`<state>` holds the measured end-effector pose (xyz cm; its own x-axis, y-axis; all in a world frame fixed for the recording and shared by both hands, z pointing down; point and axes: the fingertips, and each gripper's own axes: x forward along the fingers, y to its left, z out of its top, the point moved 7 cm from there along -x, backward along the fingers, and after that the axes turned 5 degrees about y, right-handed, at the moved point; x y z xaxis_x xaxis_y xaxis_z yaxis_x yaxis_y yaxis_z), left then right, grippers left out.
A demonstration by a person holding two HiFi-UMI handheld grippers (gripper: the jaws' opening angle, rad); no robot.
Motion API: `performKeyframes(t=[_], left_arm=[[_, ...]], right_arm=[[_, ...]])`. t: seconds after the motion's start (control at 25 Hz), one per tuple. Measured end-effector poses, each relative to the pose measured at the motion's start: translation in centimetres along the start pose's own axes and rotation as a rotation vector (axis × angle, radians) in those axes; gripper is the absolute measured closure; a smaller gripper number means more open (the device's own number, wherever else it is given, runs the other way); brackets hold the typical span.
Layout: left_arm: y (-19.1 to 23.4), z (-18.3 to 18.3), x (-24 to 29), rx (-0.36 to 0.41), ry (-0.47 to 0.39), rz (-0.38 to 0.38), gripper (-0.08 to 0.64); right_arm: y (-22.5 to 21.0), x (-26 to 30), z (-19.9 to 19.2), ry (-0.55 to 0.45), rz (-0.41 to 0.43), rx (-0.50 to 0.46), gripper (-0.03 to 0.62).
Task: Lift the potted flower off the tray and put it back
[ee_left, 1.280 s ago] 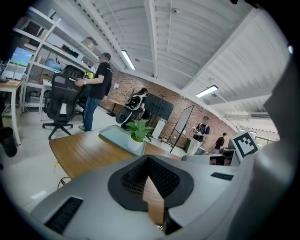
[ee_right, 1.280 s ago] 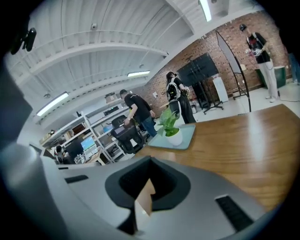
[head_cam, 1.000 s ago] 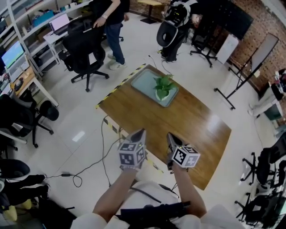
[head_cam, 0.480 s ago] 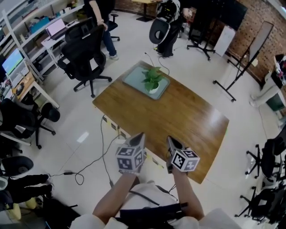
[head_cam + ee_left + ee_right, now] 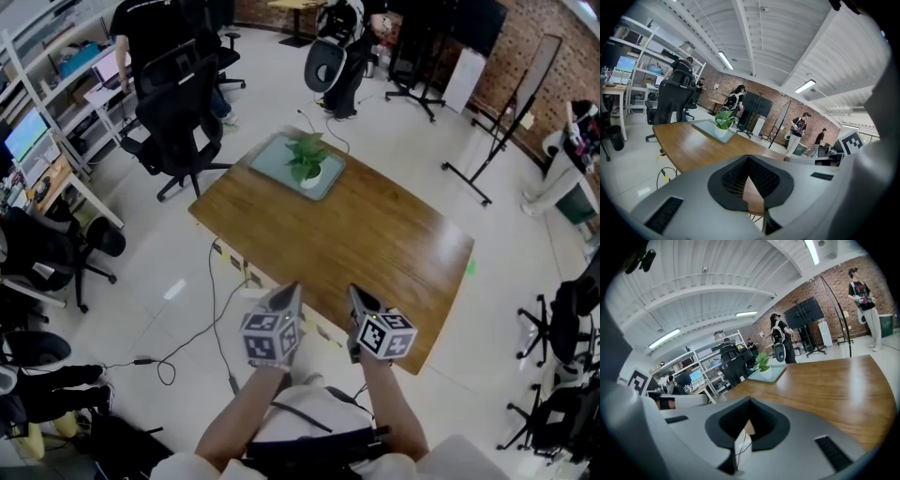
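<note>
The potted flower (image 5: 306, 161), green leaves in a small white pot, stands on a grey-green tray (image 5: 277, 157) at the far left corner of the wooden table (image 5: 375, 244). It also shows far ahead in the left gripper view, the flower (image 5: 724, 123) on its tray (image 5: 704, 127), and in the right gripper view, the flower (image 5: 763, 363) on its tray (image 5: 772, 375). My left gripper (image 5: 286, 294) and right gripper (image 5: 357, 296) are held side by side at the table's near edge, far from the plant. Both are shut and hold nothing, as the left gripper (image 5: 748, 157) and right gripper (image 5: 750, 400) views show.
Black office chairs (image 5: 178, 112) stand left of the table, with a person (image 5: 150, 23) behind them. A cable (image 5: 211, 309) and yellow-black tape (image 5: 246, 272) lie on the floor by the near left edge. Stands (image 5: 487, 122) and more chairs (image 5: 572, 319) are on the right.
Both grippers have come closer to the table's near edge, still side by side and shut. The table and plant have slid up and left in the head view. The person at the back has walked left.
</note>
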<state>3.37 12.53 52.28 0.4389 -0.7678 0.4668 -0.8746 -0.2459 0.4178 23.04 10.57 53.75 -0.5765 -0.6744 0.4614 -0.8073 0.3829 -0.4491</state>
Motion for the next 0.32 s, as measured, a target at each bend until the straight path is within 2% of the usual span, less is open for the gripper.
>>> performKeyframes(t=[0.32], left_arm=[[-1.7, -1.0, -1.3, 0.002, -0.009, 0.0, 0.565]], right_arm=[[0.7, -1.6, 0.3, -0.009, 0.023, -0.026, 0.591]])
